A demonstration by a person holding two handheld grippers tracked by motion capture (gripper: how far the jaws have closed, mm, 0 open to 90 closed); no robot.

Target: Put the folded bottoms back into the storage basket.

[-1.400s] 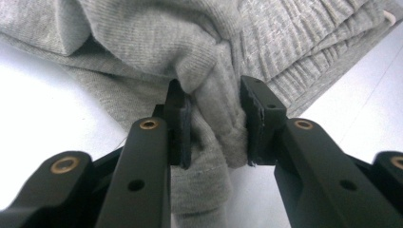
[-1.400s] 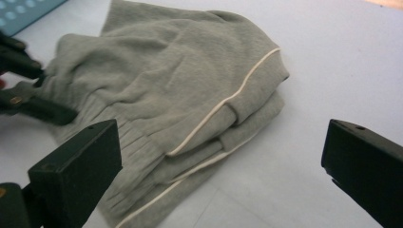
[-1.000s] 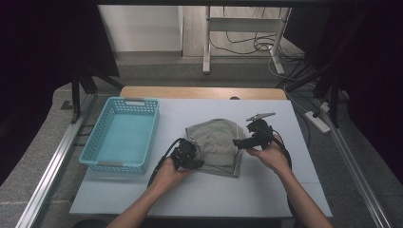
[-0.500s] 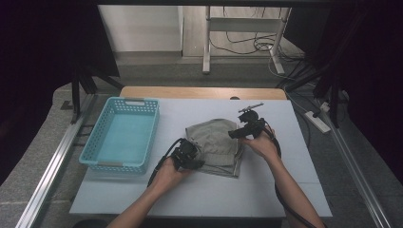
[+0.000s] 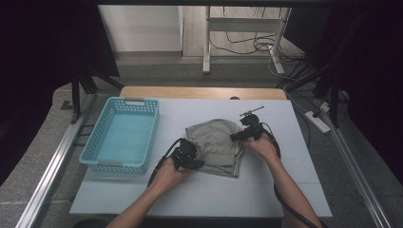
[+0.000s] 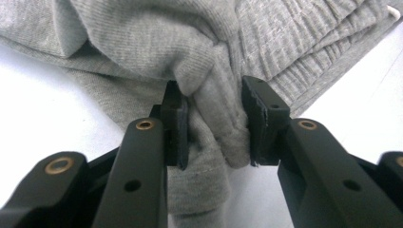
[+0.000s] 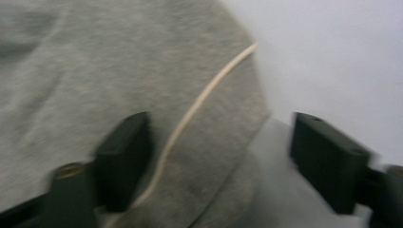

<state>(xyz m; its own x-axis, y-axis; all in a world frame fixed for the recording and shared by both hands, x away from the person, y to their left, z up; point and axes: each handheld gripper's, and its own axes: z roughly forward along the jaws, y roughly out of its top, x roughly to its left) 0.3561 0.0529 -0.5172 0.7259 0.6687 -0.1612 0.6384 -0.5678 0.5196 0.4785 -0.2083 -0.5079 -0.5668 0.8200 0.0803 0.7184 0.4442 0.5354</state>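
White table (image 5: 266, 190): folded grey knit garment (image 5: 216, 145) centred, beside empty blue basket (image 5: 121, 133). Not yet in basket; folding seemingly incomplete. Left gripper (image 6: 211, 126) clamped on bunched garment edge. Right gripper (image 7: 216, 156) spread wide over cream-corded edge, nothing held.

— Where do we find the basket (image 5: 121, 134)?
— On the table (image 5: 294, 190), left of the folded garment (image 5: 216, 142).
— And our grippers?
— The left gripper (image 5: 194, 159) sits at the garment's near left corner, the right gripper (image 5: 237, 137) at its right edge
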